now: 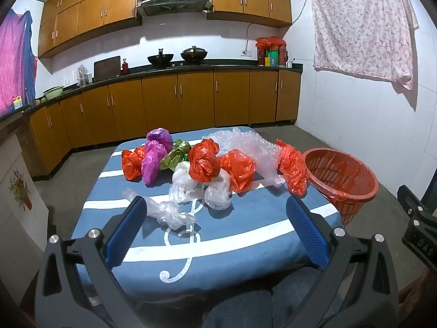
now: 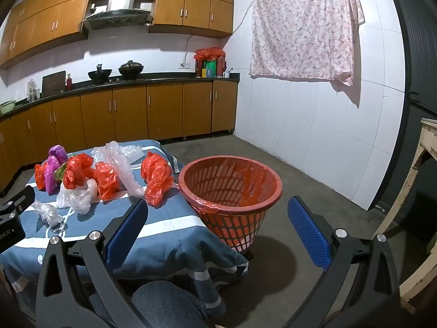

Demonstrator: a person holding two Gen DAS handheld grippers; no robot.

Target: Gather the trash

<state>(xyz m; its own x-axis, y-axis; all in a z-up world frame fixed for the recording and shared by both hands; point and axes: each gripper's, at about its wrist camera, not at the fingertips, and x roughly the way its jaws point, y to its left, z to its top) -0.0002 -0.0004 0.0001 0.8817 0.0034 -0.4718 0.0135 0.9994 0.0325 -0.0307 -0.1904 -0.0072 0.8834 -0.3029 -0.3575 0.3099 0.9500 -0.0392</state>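
Both blue-padded fingers pairs gape wide, empty: left gripper (image 1: 215, 218) over the crumpled clear plastic bag (image 1: 170, 214) on the blue striped tablecloth (image 1: 245, 235), right gripper (image 2: 218, 224) facing the red lined wastebasket (image 2: 232, 191); bag looks featherlight, slippery, so pinch its bunched middle

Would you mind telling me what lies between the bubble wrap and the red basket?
A crumpled red plastic bag lies on the tablecloth between the bubble wrap and the red basket, clearest in the right wrist view.
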